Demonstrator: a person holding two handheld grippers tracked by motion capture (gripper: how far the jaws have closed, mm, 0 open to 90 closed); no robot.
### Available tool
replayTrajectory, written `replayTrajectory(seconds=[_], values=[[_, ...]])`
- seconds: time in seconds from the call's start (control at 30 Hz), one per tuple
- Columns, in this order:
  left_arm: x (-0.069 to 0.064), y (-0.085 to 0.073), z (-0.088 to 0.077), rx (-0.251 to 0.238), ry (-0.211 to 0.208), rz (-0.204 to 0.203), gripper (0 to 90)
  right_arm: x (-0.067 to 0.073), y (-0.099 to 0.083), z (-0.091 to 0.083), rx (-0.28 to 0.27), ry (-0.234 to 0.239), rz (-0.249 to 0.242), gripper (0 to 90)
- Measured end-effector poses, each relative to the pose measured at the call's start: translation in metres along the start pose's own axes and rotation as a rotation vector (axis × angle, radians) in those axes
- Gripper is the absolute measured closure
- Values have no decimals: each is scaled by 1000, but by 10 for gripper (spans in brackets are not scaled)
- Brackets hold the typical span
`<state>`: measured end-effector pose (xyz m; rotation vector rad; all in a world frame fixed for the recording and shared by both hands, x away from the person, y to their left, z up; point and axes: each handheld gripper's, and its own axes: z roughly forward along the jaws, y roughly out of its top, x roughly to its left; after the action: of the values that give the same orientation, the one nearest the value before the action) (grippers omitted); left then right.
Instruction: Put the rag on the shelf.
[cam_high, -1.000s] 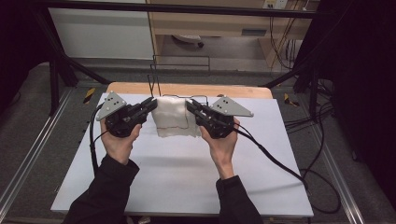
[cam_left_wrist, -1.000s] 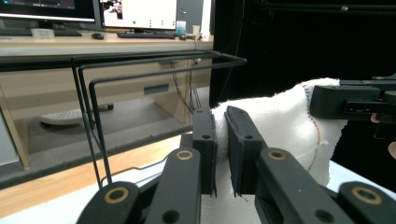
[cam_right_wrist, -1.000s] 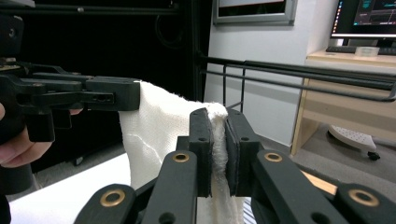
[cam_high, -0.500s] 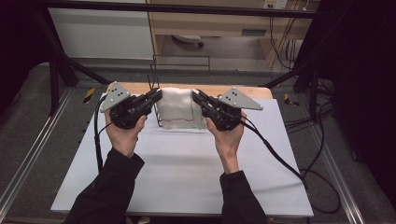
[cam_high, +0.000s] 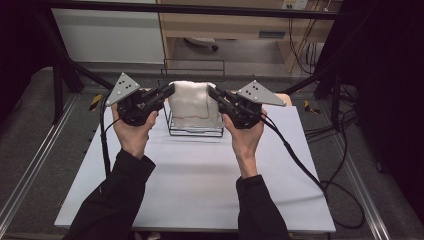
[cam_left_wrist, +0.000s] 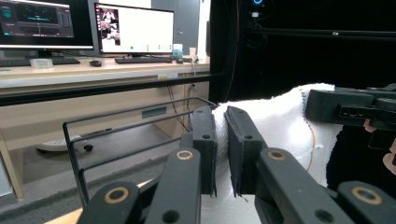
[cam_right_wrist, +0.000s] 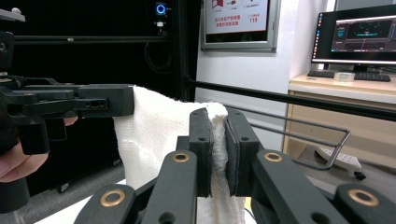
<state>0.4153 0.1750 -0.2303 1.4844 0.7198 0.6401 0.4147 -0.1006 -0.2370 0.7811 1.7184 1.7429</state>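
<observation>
A white knitted towel (cam_high: 190, 102) hangs stretched between my two grippers, above a black wire rack (cam_high: 196, 131) at the far middle of the white table (cam_high: 200, 185). My left gripper (cam_high: 170, 91) is shut on the towel's upper left corner, and my right gripper (cam_high: 212, 92) is shut on its upper right corner. In the left gripper view the jaws (cam_left_wrist: 219, 140) pinch the towel's (cam_left_wrist: 280, 121) edge, with the rack (cam_left_wrist: 116, 135) behind. In the right gripper view the jaws (cam_right_wrist: 218, 140) clamp the cloth (cam_right_wrist: 154, 126). The towel's lower edge reaches down into the rack.
Black cables (cam_high: 300, 160) trail from both grippers across the table. A black frame bar (cam_high: 200, 9) runs across the far side. Behind it stands a wooden desk (cam_left_wrist: 93, 70) with monitors (cam_left_wrist: 135, 25). Metal rails (cam_high: 30, 165) flank the table.
Both hands have risen and moved away from the person, carrying the towel up. The wire rack under it has come into sight.
</observation>
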Motion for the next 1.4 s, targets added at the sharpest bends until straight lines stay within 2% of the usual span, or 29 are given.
replayTrajectory(seconds=[0.17,0.2,0.23,0.43,0.8,1.4], values=[[3,7,3,-5,5,-3,822,-2,8,4,-10,-7,-2,829],[4,9,3,-4,12,10,822,-3,10,6,-11,-7,4,829],[5,11,4,-7,8,0,822,-3,10,6,-11,-7,4,829],[9,22,10,-5,30,18,822,-7,18,14,-18,-14,7,829],[21,42,21,-15,39,-6,823,-13,38,29,-24,-28,-2,829],[35,64,41,-18,62,-3,823,-30,61,53,-29,-46,-6,829]])
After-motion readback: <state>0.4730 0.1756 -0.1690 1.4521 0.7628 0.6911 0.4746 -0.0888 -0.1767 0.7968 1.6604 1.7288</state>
